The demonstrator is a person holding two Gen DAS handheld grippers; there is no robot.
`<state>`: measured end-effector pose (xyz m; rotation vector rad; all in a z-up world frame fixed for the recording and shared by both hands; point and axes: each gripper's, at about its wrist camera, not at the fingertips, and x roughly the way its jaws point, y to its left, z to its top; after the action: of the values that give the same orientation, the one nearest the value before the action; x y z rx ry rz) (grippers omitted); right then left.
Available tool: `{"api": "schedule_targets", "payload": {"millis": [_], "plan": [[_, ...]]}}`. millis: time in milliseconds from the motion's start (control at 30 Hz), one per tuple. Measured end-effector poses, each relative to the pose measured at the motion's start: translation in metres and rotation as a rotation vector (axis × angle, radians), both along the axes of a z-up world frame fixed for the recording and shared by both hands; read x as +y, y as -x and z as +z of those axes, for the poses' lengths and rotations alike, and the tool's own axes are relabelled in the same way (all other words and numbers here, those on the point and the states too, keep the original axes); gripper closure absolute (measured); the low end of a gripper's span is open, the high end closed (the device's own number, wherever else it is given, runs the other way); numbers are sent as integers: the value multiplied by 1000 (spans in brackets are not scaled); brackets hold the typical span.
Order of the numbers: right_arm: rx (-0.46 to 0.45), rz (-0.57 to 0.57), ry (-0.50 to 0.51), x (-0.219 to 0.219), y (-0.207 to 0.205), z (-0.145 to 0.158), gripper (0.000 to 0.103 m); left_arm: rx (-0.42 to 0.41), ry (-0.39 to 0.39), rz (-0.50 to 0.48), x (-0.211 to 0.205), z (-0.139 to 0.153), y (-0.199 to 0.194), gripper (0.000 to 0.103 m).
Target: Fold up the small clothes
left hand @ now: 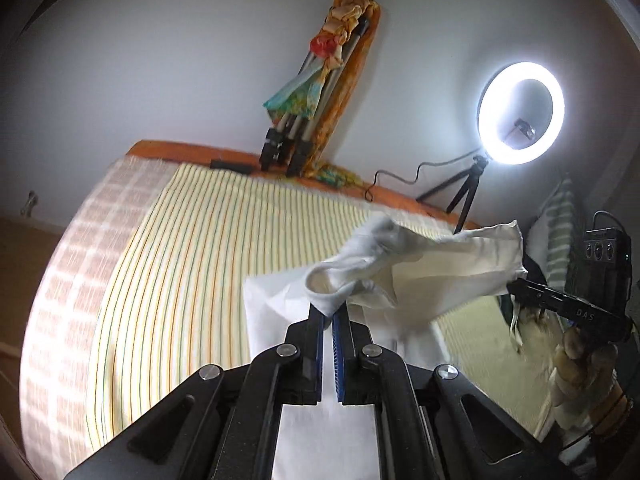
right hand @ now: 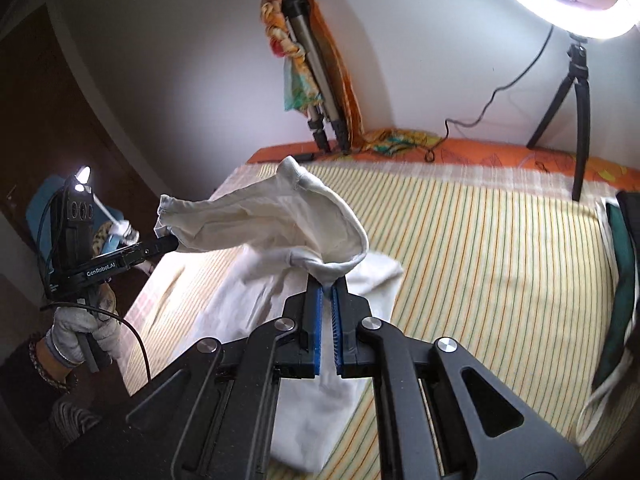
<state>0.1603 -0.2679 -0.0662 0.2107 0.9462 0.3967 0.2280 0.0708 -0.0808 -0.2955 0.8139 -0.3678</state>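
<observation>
Left wrist view first: the left gripper (left hand: 328, 314) has its two blue-padded fingers (left hand: 318, 344) pinched tight on one edge of a white garment (left hand: 404, 264), right at centre frame. That cloth stretches off to the right, where the right gripper (left hand: 516, 286) clamps its other end, so one garment hangs between two grippers, lifted clear of the bed (left hand: 192, 264). The rest of it trails down toward the lower middle of the frame onto the striped sheet.

Over in the right wrist view, same story mirrored: the right gripper (right hand: 327, 284) is closed on a fold of the white garment (right hand: 256, 220), and at left centre the left gripper (right hand: 170, 240) grips the far edge, held by a gloved hand (right hand: 86, 334) in the lower left.

Count the background: one lit ring light (left hand: 520, 114) at upper right on one small black tripod (left hand: 460, 192), and one folded tripod (left hand: 316, 96) wrapped in colourful cloth, leaning on the wall at top centre. One dark green piece of clothing (right hand: 622, 280) lies along the right edge of the right wrist view, on the bed. One black cable (right hand: 504, 92) runs from the ring light down to the orange bed edge.
</observation>
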Motion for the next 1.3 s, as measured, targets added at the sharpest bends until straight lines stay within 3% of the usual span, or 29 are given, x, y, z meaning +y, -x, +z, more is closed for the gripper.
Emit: {"api": "schedule_targets", "payload": {"millis": [200,333,400,467,533,700,867,1033,1200,1267,1300], "plan": [[18,43,94,13,58,-19,97,65,-60,-17,-4,-35,51,102],[-14,45,218,20,87,-28,97,77,-122,-64,-12,-44,78,102],[-14,55,254,21,99,-32,97,69,-154,-89,-15,-44,93,98],[-7,36,252,15,107,-32,97,74,-146,-83,-12,-43,100,84],[35,-20,171,1,111,-32,92,106,-75,-50,-2,-45,101,74],[132,-171,-129,-34,105,-43,70,222,152,38,17,-59,80,64],[222,-233,-274,-45,83,-65,68,303,300,96,21,-77,62,62],[303,-275,-332,-43,63,-91,68,331,359,126,18,-87,49,62],[325,-266,-373,-37,51,-99,68,338,361,141,14,-91,39,78],[324,-257,-383,-33,48,-99,76,340,375,142,12,-94,36,86],[323,-249,-387,-31,46,-98,87,337,370,141,11,-94,35,89]]}}
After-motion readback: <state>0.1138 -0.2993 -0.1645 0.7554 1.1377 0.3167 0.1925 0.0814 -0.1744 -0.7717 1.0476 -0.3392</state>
